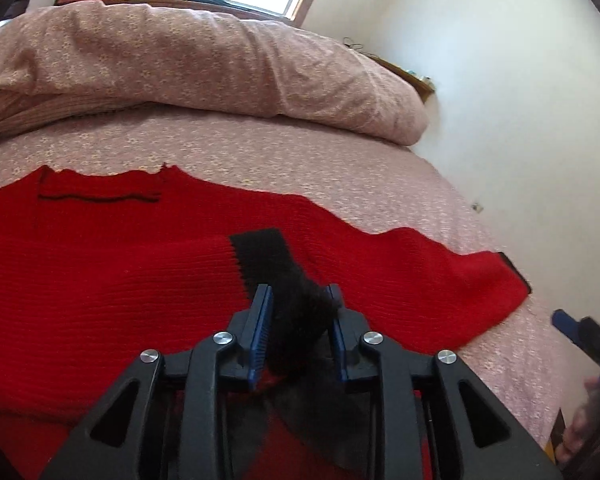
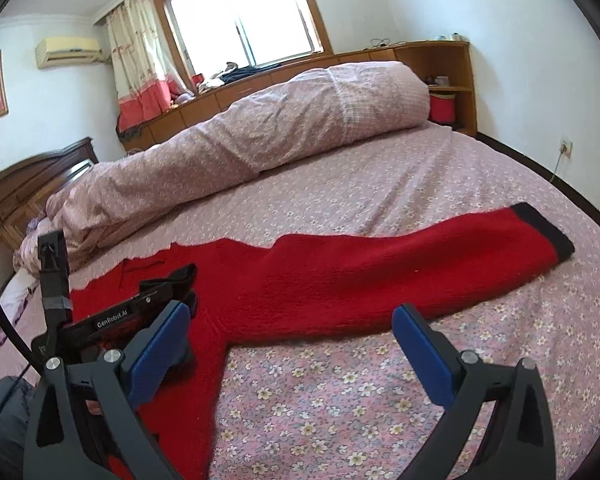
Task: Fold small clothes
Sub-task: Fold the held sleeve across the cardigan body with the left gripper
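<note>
A red knit sweater [image 1: 100, 272] with black cuffs lies spread on the bed; it also shows in the right wrist view [image 2: 340, 276]. My left gripper [image 1: 300, 308] is shut on the black cuff [image 1: 296, 320] of one sleeve, which is folded across the sweater's body. The other sleeve stretches right, ending in a black cuff [image 2: 544, 232]. My right gripper [image 2: 292, 332] is open and empty, low over the bed sheet just in front of that sleeve. The left gripper's body [image 2: 112, 320] shows at the left of the right wrist view.
The bed has a pink floral sheet [image 2: 340, 392]. A rolled pink duvet [image 2: 260, 132] lies along the far side. A dark wooden headboard [image 2: 24, 184] is at left, a wooden shelf unit [image 2: 448, 76] at far right, and white walls beyond.
</note>
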Demonstrator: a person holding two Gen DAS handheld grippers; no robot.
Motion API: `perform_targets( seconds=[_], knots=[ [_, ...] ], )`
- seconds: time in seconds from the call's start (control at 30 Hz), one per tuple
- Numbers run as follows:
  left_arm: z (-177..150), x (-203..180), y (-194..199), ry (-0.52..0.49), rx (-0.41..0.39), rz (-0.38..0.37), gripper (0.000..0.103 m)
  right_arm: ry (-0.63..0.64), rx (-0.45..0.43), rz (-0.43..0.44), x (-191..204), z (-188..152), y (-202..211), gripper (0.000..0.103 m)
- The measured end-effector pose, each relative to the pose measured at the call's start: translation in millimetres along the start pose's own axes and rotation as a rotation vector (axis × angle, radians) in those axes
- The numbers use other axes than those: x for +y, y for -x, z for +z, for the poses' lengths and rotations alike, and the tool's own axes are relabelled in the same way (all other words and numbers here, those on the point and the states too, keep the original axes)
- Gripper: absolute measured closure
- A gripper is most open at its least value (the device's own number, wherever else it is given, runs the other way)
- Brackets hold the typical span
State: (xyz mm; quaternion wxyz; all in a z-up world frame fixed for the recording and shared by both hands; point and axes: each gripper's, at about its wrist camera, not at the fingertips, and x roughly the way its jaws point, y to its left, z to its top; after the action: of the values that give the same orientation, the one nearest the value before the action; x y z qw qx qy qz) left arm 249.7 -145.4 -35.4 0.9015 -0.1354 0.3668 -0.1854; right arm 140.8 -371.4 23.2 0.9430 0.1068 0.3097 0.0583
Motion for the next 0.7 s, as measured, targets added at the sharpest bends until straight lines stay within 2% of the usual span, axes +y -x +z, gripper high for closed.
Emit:
perform_targets(
  seconds=[0.2, 0.37, 0.43, 0.53, 0.6, 0.7],
  knots=[
    [-9.2, -15.9, 1.6, -0.029, 0.020, -0.046, 0.078, 0.034, 0.021, 0.003, 7.9, -2.1, -4.3, 0.000],
    [-8.1, -26.8, 19.3, -0.011, -0.024, -0.050, 0.075, -0.028, 0.023, 0.009, -9.0, -1.8, -1.3, 0.000],
    [-3.3, -31.2, 24.5, -0.025, -0.051, 0.008, 0.073, -0.069, 0.018, 0.008, -25.8, 1.5, 1.7, 0.000],
    [3.4, -33.3, 25.0, -0.070, -0.107, 0.189, 0.073, -0.132, -0.008, -0.033, -61.2, 11.9, 11.5, 0.000],
    [7.6, -29.7, 16.6, -0.069, -0.106, 0.316, 0.073, -0.190, -0.026, -0.054, -91.5, 19.3, 19.6, 0.000],
    [8.0, -18.3, 0.5, -0.028, -0.066, 0.373, 0.073, -0.282, -0.038, -0.079, -152.4, 29.8, 30.2, 0.000]
  ],
)
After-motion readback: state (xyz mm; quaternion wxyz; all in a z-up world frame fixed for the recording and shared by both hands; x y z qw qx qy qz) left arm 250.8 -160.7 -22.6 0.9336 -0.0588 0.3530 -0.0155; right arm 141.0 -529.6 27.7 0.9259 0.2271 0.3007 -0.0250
